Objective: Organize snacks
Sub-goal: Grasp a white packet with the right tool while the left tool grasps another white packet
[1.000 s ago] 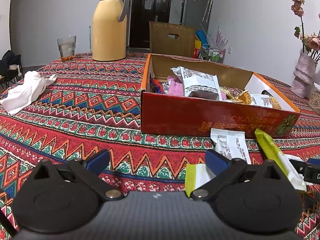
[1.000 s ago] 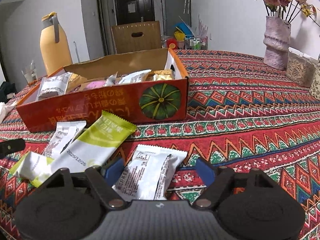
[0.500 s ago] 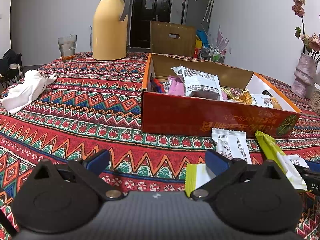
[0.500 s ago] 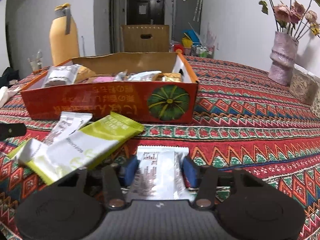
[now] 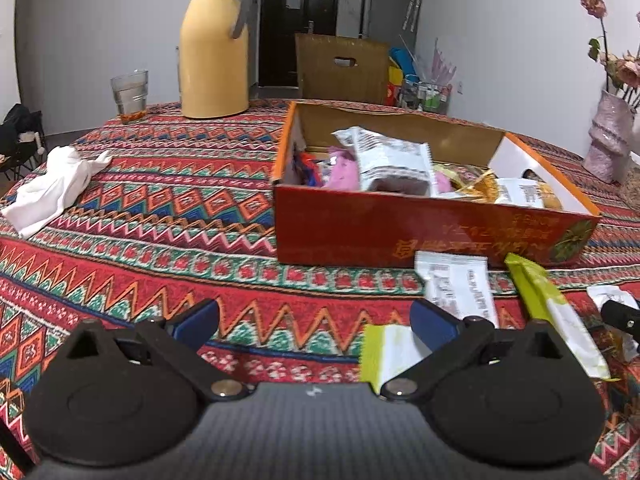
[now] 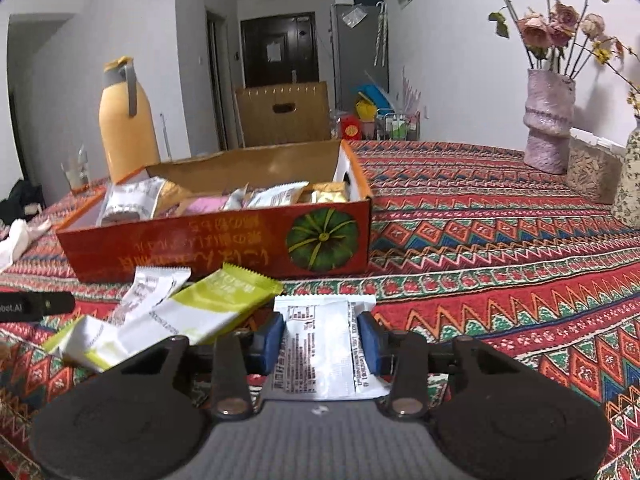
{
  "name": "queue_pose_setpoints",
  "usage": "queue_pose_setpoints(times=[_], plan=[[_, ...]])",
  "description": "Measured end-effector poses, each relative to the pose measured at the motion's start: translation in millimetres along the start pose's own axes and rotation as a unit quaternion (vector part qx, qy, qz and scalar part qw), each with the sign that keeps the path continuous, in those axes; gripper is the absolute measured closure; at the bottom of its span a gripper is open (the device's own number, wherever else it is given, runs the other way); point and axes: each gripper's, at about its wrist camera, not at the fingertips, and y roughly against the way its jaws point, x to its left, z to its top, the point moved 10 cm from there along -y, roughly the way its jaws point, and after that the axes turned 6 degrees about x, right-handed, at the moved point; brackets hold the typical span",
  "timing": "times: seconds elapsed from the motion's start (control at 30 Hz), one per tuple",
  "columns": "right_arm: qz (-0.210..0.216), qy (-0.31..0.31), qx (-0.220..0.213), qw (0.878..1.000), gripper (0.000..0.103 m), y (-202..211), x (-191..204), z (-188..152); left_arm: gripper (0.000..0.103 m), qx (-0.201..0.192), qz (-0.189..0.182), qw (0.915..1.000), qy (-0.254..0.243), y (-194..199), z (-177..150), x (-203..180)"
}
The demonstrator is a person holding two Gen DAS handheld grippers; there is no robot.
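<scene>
A red-orange cardboard box (image 5: pixel 400 236) (image 6: pixel 200 248) holds several snack packets. In front of it lie a white packet (image 5: pixel 456 288) (image 6: pixel 152 284) and a long green-and-white packet (image 5: pixel 552 312) (image 6: pixel 200 312). My right gripper (image 6: pixel 320 336) is closing, its blue pads pressing both sides of a white snack packet (image 6: pixel 320 352) with printed text. My left gripper (image 5: pixel 314 316) hovers open over the cloth with nothing between its fingers. A green-edged packet (image 5: pixel 384 352) lies under its right finger.
A patterned red tablecloth (image 5: pixel 160 240) covers the table. A yellow thermos (image 5: pixel 214 44), a glass (image 5: pixel 130 96) and a white cloth (image 5: pixel 56 188) sit at the left. A vase of dried roses (image 6: pixel 548 120) and a seed container (image 6: pixel 592 172) stand at the right.
My right gripper's jaws went from wide apart to pressed on the white packet and it drew slightly up. The left gripper stayed where it was, still open.
</scene>
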Motion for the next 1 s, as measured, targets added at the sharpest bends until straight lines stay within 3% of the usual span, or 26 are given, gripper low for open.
queue_pose_setpoints(times=[0.53, 1.0], plan=[[0.004, -0.041, -0.018, 0.999, 0.063, 4.7, -34.3, -2.1, 0.000, 0.019, -0.003, 0.9967, -0.079, -11.7, 18.2, -79.9], [0.011, -0.065, -0.021, 0.998, 0.063, 6.5, -53.4, -8.0, 0.003, 0.076, 0.011, 0.9939, -0.080, -46.3, 9.4, -103.7]])
